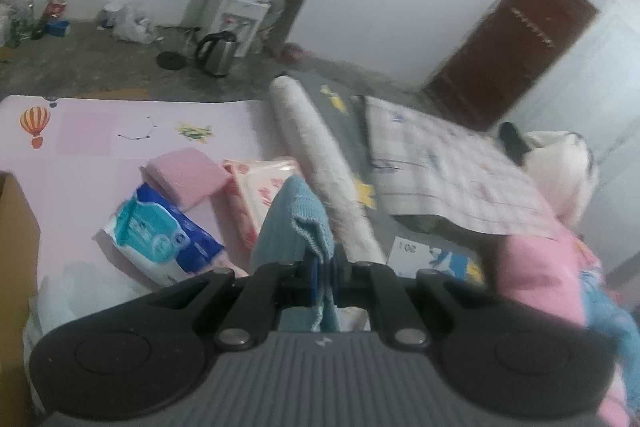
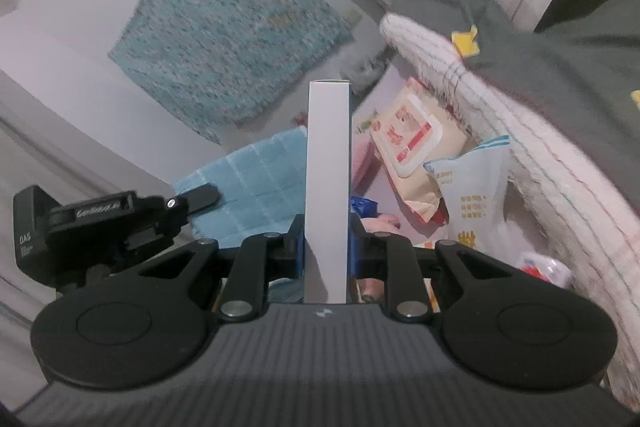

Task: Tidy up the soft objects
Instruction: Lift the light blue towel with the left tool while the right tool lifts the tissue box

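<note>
Left hand-held gripper (image 1: pixel 322 267) pinches a blue cloth (image 1: pixel 292 223) tight, lifted w/ wipes packs (image 1: pixel 160 231) on the pink mat (image 1: pixel 100 147) beyond it, right hand-held gripper (image 2: pixel 326 239) clamps a white box (image 2: pixel 328 167) upright, prob. for sorting.

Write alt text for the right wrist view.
The right gripper is shut on a tall white box standing upright between its fingers. Behind it, the left gripper holds a blue cloth, with wipes packs beside a rolled white blanket.
</note>
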Tool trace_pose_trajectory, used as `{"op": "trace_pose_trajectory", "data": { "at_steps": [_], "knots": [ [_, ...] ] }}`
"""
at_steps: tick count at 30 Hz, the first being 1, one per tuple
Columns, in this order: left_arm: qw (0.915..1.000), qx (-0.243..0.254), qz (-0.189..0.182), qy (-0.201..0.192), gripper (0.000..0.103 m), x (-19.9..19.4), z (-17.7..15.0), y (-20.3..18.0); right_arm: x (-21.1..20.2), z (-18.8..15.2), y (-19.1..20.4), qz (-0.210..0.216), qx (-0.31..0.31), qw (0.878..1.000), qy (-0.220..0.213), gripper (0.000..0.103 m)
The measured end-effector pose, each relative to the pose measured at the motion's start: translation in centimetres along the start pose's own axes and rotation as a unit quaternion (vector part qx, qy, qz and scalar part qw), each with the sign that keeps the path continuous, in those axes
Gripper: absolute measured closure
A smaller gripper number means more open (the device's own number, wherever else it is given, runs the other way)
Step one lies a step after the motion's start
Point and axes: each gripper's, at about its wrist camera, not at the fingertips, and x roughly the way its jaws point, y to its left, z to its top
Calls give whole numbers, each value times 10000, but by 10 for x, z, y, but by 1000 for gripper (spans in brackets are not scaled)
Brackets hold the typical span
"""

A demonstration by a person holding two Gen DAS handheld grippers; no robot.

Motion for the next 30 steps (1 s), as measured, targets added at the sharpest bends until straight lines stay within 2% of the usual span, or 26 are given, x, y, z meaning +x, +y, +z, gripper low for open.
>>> {"op": "trace_pose_trajectory", "data": {
  "at_steps": [5,9,11,13,15,18,22,24,26,28,30],
  "knots": [
    [9982,-19,-587,153,96,-37,-35,-23,-61,-21,-6,114,114,9992,-375,84],
    [9905,-85,-1299,443,96,-50,-72,-32,-98,-39,-19,163,231,9980,-568,84],
    [9876,-176,-1431,628,96,-47,-94,-27,-110,-47,-25,137,270,9978,-595,84],
    [9886,-220,-1313,700,96,-39,-115,-16,-117,-56,-29,101,296,9978,-593,84],
    [9920,-217,-948,802,95,-24,-138,1,-120,-65,-36,61,306,9980,-544,84],
    [9955,138,-178,921,95,-2,-166,24,-120,-76,-43,-5,375,9983,-440,84],
    [9924,873,367,785,95,-2,-193,45,-120,-85,-48,-63,406,9985,-369,84],
    [9837,1569,695,546,95,-10,-204,41,-118,-88,-49,-66,409,9986,-335,84],
    [9680,2269,965,464,95,-15,-218,36,-115,-89,-48,-61,404,9987,-298,84],
    [9439,3030,1248,406,95,-19,-235,27,-111,-89,-46,-62,378,9989,-258,84],
    [9147,3774,1399,370,95,-22,-253,18,-108,-91,-43,-62,346,9992,-204,84]
  ]
}}
